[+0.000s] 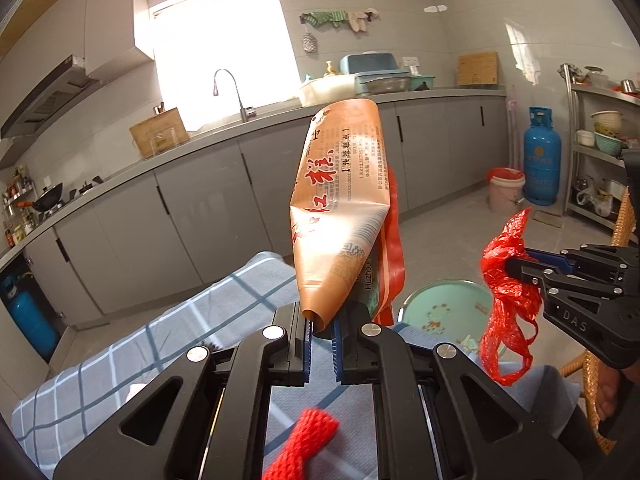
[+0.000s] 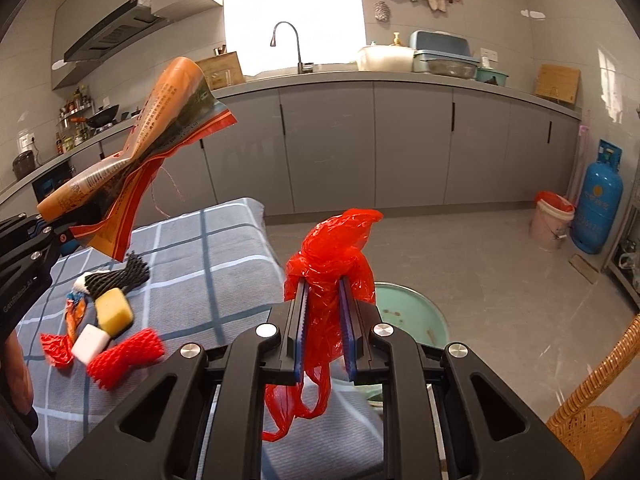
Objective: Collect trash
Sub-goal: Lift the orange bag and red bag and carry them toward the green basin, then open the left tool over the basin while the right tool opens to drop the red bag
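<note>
Both hands loaded. Left hand-held gripper (image 1: 322, 330) pinches the orange wrapper (image 1: 340, 208) by its rolled end; long axis runs up and away from the jaws. Right hand-held gripper (image 2: 325, 312) is clamped on the crumpled red plastic bag (image 2: 332, 248). Lined bucket (image 2: 552, 220), likely the bin, stands on the floor far right beside the blue gas cylinder (image 2: 598, 208); right hand nearer. Scraps remain on the checked cloth (image 2: 208, 248).

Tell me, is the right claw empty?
No, the right claw is shut on a crumpled red bag, which hangs down between its pads.
</note>
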Demonstrator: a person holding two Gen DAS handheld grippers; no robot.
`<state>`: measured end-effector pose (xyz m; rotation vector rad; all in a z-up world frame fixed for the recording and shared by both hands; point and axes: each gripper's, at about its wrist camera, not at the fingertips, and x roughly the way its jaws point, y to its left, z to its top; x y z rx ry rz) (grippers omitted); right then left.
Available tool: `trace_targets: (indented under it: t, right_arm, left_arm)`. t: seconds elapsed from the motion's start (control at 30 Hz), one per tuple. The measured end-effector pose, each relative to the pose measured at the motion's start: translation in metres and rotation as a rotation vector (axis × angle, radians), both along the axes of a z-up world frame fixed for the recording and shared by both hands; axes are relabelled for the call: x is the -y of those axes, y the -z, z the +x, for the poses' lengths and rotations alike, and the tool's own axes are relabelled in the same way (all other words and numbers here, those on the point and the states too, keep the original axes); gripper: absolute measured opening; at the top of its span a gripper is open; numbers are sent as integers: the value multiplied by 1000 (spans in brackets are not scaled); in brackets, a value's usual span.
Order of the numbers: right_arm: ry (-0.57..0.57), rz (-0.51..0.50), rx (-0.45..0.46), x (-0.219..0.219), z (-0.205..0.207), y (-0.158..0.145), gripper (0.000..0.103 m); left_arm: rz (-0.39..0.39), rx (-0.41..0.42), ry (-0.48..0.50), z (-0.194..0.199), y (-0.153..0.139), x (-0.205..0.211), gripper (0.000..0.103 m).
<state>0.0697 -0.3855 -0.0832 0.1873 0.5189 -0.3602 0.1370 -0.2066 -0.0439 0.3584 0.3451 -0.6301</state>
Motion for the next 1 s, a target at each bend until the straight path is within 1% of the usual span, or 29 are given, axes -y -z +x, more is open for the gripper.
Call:
trace_targets:
  t: [0.4,0.77,1.0]
  right_arm:
    - [81,5,-13,53,5,14,16]
    - [104,8,-48,89,27,38,17]
    - [111,12,-88,110,45,64,17]
  left_arm:
    - [4,-14,78,8,14,60,9]
    - [26,-93,119,23,44,104,9]
    - [56,-148,130,36,67,127,9]
